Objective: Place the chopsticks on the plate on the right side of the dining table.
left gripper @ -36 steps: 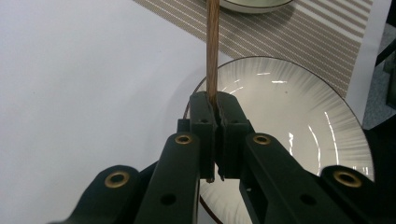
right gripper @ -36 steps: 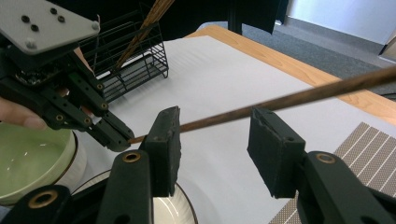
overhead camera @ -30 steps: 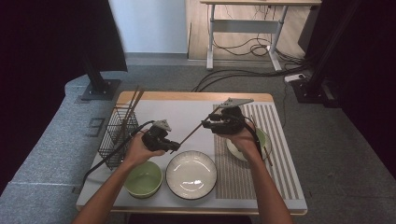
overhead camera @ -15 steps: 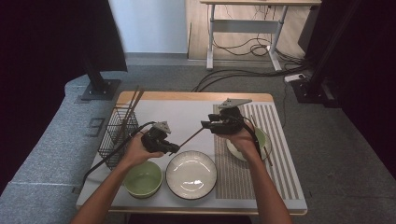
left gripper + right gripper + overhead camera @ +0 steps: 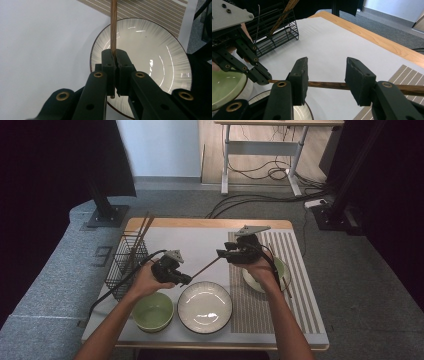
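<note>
A brown chopstick (image 5: 204,267) hangs level above the table between my two grippers. My left gripper (image 5: 187,280) is shut on its near end, and in the left gripper view the chopstick (image 5: 113,25) runs straight out from the closed left gripper (image 5: 116,53) over the white plate (image 5: 150,62). My right gripper (image 5: 222,254) is open at the stick's other end. In the right gripper view the chopstick (image 5: 324,85) crosses just behind the spread jaws of the right gripper (image 5: 327,72), which do not press it, and the left gripper (image 5: 263,76) pinches its tip.
A white plate (image 5: 205,310) and a green bowl (image 5: 152,312) sit at the front. A second green bowl (image 5: 281,269) lies under my right hand on the striped mat (image 5: 295,252). A black wire basket (image 5: 125,262) with several chopsticks (image 5: 140,235) stands at the left.
My left gripper has drifted slightly right and nearer with the chopstick. The right gripper has stayed almost in place.
</note>
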`<state>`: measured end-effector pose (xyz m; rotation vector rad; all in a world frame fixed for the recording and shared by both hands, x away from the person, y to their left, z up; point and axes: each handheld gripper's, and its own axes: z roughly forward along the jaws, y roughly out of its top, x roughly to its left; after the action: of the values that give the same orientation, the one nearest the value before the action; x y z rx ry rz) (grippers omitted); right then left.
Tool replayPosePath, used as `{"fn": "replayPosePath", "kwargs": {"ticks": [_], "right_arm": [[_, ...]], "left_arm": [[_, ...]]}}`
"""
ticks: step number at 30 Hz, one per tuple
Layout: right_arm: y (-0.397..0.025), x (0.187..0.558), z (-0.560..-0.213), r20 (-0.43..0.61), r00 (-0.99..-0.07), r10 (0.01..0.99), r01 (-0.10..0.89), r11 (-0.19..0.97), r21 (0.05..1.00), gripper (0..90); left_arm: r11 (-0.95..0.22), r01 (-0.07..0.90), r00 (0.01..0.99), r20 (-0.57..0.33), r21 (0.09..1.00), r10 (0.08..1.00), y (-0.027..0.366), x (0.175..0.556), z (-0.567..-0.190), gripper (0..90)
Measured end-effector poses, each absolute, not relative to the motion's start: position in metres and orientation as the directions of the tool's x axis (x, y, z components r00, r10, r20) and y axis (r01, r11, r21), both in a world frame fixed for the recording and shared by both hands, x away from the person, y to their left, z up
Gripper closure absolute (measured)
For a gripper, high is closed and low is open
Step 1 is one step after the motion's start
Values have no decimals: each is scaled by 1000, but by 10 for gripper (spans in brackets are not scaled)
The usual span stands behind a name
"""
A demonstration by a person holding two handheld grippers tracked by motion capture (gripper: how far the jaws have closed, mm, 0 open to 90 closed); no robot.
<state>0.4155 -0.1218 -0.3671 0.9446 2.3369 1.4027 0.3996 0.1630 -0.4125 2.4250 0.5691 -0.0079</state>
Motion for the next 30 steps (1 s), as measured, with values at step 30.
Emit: {"fn": "replayPosePath", "kwargs": {"ticks": [30], "right_arm": [[-117,418,-368,43,-766,641,389,409,826,517]], "left_arm": [[-697,398,912,-173,597,372,170,403,-407,867]]}}
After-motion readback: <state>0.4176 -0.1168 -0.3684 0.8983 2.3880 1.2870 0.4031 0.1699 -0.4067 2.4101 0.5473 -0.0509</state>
